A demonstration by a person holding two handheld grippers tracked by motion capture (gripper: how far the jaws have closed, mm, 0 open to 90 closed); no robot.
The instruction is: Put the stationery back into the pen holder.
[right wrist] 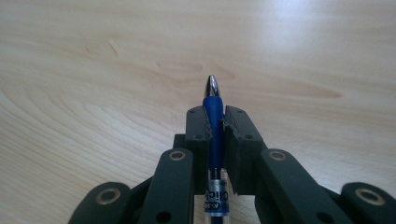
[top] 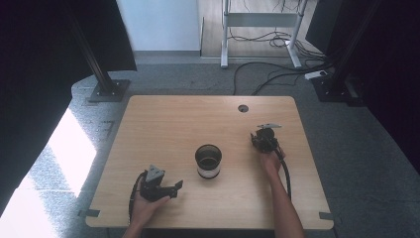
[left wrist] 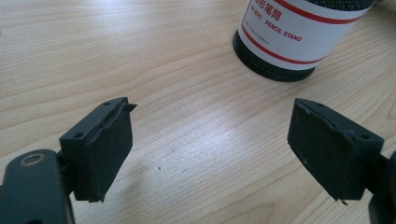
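Note:
A black mesh pencil stand [top: 208, 161] with a white, red-striped label stands upright at the middle of the wooden table [top: 163, 119]. In the left gripper view its base and label [left wrist: 292, 35] sit ahead and to the right. My left gripper [top: 176, 187] rests low near the front left, jaws wide open over bare wood [left wrist: 210, 140]. My right gripper [top: 256, 138] is to the right of the stand, held above the table. It is shut on a blue pen [right wrist: 213, 121] whose silver tip juts past the jaws.
A round cable hole [top: 242, 108] sits near the table's far edge. Cables and a white desk frame [top: 260, 29] lie on the floor beyond. Black stands [top: 106, 82] flank the table's far corners.

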